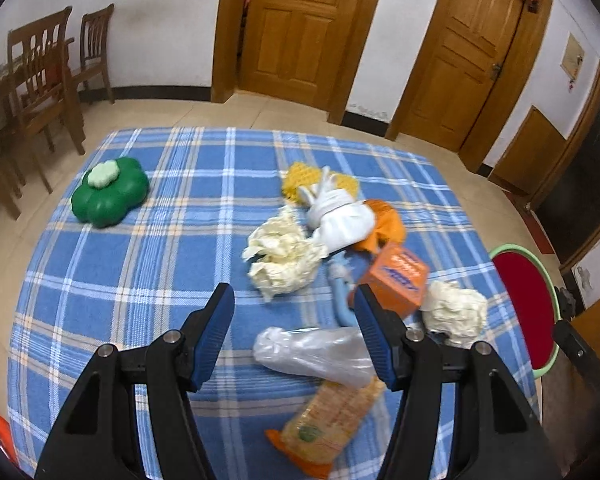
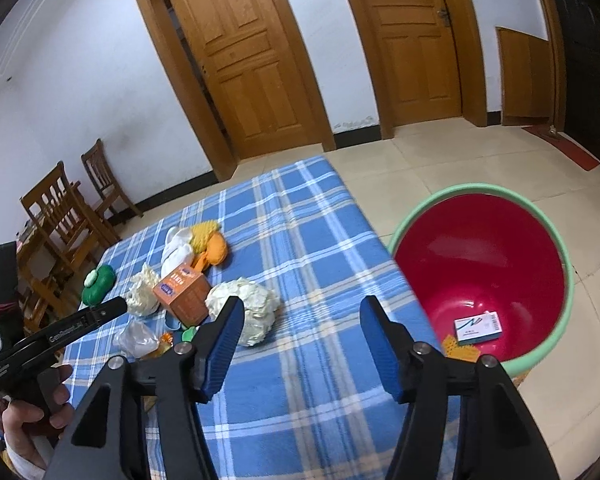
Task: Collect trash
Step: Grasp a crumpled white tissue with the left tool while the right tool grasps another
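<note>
Trash lies on a blue plaid tablecloth (image 1: 140,280). In the left wrist view I see crumpled cream paper (image 1: 282,252), a second paper ball (image 1: 454,306), an orange box (image 1: 396,278), a clear plastic bag (image 1: 316,350) and an orange snack packet (image 1: 332,420). My left gripper (image 1: 294,300) is open and empty above the bag. My right gripper (image 2: 302,316) is open and empty over the table edge, with the paper ball (image 2: 246,306) by its left finger. A red bin with a green rim (image 2: 480,272) stands on the floor to the right, holding a small white box (image 2: 478,326).
A green flower-shaped container (image 1: 110,192) sits at the table's far left. A white cloth (image 1: 340,216), yellow sponge (image 1: 300,176) and orange item (image 1: 384,220) lie beyond the paper. Wooden chairs (image 1: 40,80) stand left; two wooden doors (image 1: 300,28) are behind.
</note>
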Action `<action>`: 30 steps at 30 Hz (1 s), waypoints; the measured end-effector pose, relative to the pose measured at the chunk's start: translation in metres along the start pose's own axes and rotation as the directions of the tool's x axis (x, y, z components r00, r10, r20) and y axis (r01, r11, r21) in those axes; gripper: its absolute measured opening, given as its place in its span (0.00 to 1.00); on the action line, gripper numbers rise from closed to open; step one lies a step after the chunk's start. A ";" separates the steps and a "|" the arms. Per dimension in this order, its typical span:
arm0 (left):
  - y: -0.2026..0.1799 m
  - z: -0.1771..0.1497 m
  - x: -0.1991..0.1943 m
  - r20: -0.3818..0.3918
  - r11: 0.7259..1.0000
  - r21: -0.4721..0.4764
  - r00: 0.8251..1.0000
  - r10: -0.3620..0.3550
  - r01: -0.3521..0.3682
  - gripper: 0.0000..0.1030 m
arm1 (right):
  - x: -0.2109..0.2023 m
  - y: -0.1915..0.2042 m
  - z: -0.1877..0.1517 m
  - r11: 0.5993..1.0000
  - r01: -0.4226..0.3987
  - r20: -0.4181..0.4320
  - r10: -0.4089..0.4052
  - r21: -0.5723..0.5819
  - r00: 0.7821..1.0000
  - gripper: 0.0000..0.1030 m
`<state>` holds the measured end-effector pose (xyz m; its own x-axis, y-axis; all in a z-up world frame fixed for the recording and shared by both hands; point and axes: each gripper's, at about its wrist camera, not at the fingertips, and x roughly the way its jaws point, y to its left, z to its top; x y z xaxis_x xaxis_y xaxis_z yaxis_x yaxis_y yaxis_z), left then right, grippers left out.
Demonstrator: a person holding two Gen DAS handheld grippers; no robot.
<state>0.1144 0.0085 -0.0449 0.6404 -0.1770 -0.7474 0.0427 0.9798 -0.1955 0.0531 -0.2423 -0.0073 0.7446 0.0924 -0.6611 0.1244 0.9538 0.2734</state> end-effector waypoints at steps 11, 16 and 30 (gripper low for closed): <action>0.009 0.006 0.039 -0.057 1.000 -0.016 0.998 -0.002 0.001 0.60 | 0.041 0.027 -0.003 0.996 -0.047 -0.086 0.040 -0.080 0.996 0.68; 0.016 0.007 0.056 -0.079 0.999 -0.042 0.997 -0.008 0.005 0.60 | 0.059 0.034 -0.003 0.993 -0.059 -0.117 0.047 -0.100 0.992 0.68; 0.021 0.009 0.067 -0.073 0.999 -0.043 0.997 -0.016 0.013 0.47 | 0.091 0.036 -0.002 0.983 -0.135 -0.200 0.108 -0.126 0.974 0.68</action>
<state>0.1648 0.0177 -0.0933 0.5817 -0.1991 -0.7886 0.0183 0.9725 -0.2321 0.1241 -0.1988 -0.0592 0.6071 0.2503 -0.7542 -0.0605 0.9609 0.2702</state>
